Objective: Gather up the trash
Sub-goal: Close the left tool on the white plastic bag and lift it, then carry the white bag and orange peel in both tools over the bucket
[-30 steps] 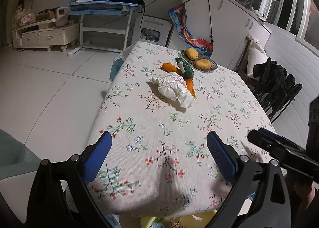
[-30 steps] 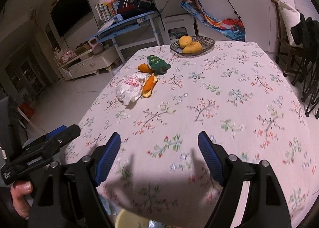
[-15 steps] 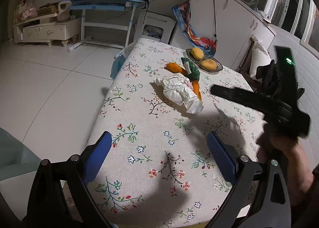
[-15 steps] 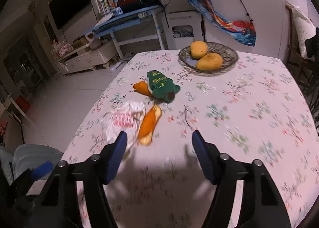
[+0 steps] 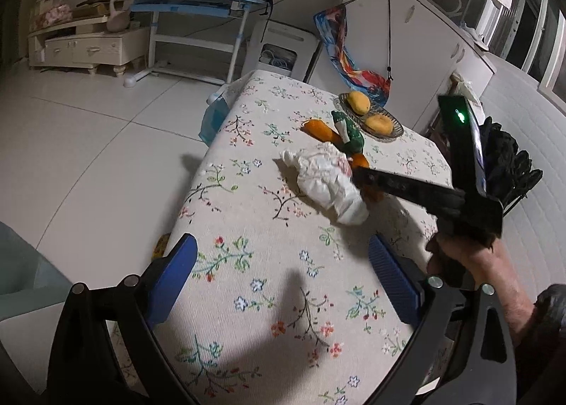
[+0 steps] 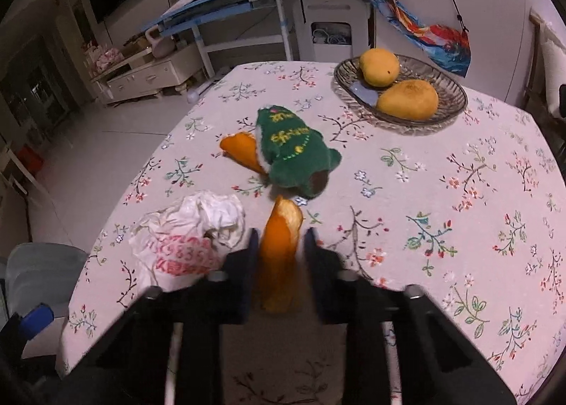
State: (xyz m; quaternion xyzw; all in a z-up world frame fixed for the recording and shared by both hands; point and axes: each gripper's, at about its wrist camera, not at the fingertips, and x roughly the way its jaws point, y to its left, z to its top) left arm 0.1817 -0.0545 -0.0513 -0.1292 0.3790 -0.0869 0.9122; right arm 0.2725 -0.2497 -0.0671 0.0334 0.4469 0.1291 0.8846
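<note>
On a table under a floral-print tablecloth (image 6: 442,192), the right gripper (image 6: 279,246) straddles a curved orange fruit peel (image 6: 281,238), its jaws closing with the peel between them; whether the pads press it yet cannot be told. A crumpled white plastic bag with red print (image 6: 184,242) lies just left of the peel. A green embroidered cloth pouch (image 6: 293,150) sits beyond, over a second orange peel (image 6: 240,152). The left gripper (image 5: 283,277) hangs over the near edge, jaws wide apart, empty.
</note>
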